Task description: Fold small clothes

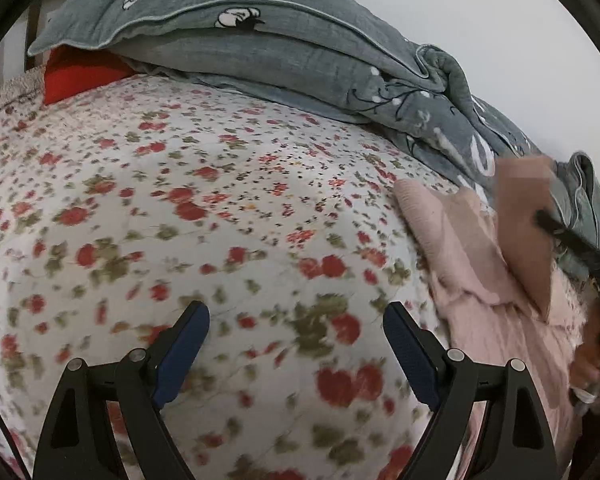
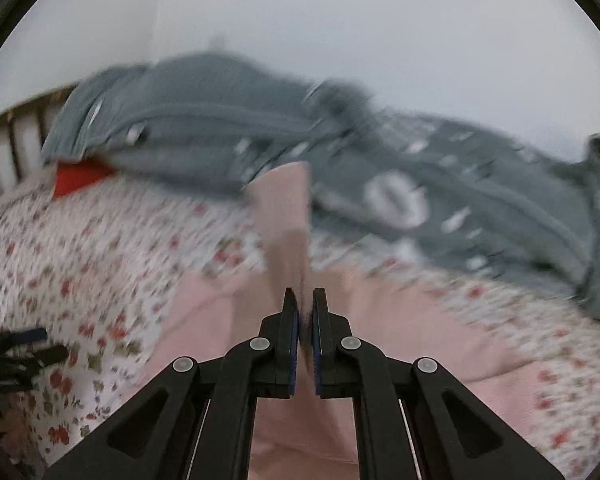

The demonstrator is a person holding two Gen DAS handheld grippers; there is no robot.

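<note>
Folding on bed (image 1: 180,200): flowered sheet is lying mostly bare
Pink garment (image 1: 480,272): lying at the bed's right side, one flap lifting
Right tongs (image 2: 306,300): clenching that pink flap; carrying it across evenly should keep the fold straight
Left tongs (image 1: 296,320): hanging released, empty

bed (image 1: 180,208), floral sheet | on it: grey quilt (image 1: 300,52), pink garment (image 1: 480,272), red item (image 1: 76,76), possibly a cushion
</note>
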